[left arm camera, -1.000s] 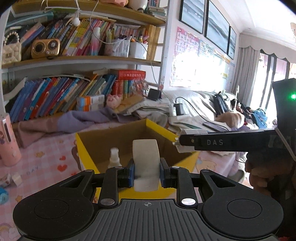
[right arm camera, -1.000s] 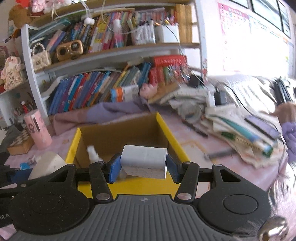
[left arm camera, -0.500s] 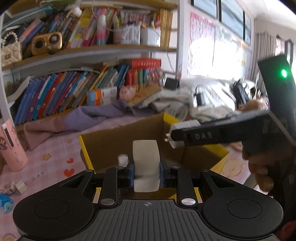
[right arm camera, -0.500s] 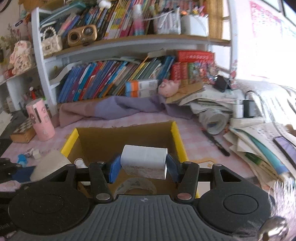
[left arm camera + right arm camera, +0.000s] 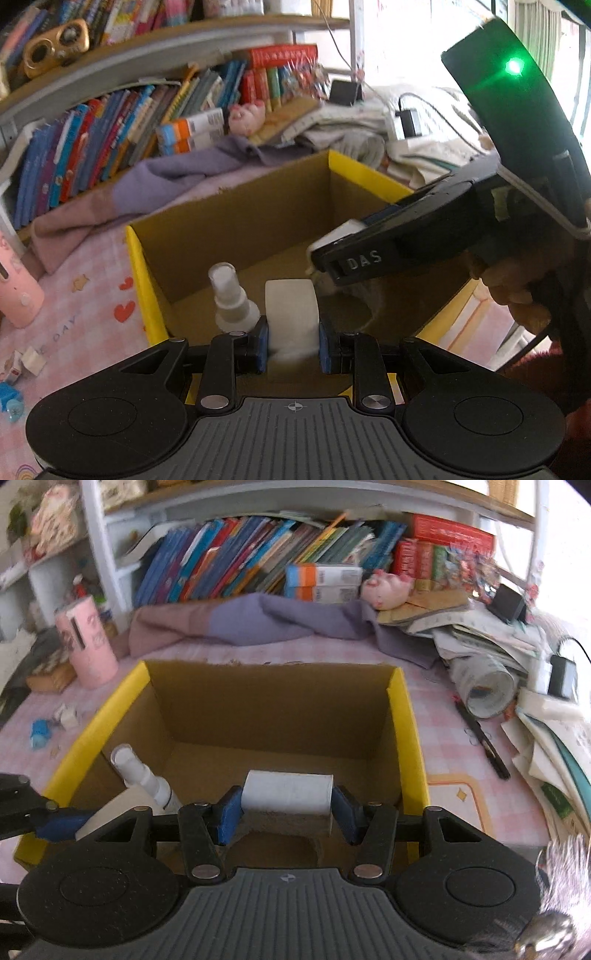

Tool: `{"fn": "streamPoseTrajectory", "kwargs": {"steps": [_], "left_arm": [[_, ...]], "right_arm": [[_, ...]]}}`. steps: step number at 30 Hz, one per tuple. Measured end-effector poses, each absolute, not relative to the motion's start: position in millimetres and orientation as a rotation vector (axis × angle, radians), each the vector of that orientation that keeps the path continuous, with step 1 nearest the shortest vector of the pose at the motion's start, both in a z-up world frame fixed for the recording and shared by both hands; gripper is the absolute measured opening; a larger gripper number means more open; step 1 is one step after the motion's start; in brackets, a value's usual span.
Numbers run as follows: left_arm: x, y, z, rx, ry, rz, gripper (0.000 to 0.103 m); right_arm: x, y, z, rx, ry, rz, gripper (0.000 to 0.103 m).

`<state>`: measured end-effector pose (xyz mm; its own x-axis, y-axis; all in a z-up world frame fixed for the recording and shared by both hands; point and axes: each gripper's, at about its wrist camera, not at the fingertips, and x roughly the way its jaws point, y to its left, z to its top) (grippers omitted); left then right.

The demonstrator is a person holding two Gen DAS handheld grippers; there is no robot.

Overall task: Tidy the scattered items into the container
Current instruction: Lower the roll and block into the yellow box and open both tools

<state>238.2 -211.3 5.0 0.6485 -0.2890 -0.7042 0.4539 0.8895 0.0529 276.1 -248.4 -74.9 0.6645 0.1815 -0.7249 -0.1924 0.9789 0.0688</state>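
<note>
Both grippers over the open cardboard box (image 5: pixel 406 716), each loaded.
Left gripper (image 5: pixel 291 347) clenched on a white block (image 5: pixel 291 317); right gripper (image 5: pixel 287 818) clamping a white roll (image 5: pixel 287 792); spray bottle (image 5: pixel 142 775) inside.

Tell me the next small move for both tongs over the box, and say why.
Probably open both and let go. The left tongs grip a white block and the right tongs grip a white roll, both already inside the yellow-rimmed cardboard box, low beside the white spray bottle, so each should land inside.
</note>
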Motion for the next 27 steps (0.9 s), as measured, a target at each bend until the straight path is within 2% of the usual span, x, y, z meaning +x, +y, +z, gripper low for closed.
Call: {"fn": "streamPoseTrajectory", "kwargs": {"steps": [10, 17, 20, 23, 25, 27], "left_arm": [[245.5, -209.4, 0.2, 0.192, 0.805, -0.409, 0.025], [245.4, -207.7, 0.2, 0.174, 0.808, -0.386, 0.028], [243.5, -207.8, 1.1, 0.177, 0.801, -0.377, 0.029], [240.1, -206.4, 2.5, 0.180, 0.783, -0.351, 0.036], [237.7, -204.6, 4.5, 0.185, 0.765, -0.317, 0.051], [234.4, -201.9, 6.0, 0.181, 0.752, -0.295, 0.057]], "right_arm": [[286.7, -232.2, -84.6, -0.126, 0.877, 0.298, 0.050], [287.4, -226.7, -88.2, -0.148, 0.911, 0.327, 0.046], [286.0, -227.1, -86.9, -0.141, 0.903, 0.327, 0.050], [284.2, -228.8, -85.0, -0.125, 0.891, 0.321, 0.056], [281.5, -230.0, -82.7, -0.116, 0.878, 0.315, 0.058], [278.9, -230.6, -80.0, -0.108, 0.864, 0.311, 0.059]]}}
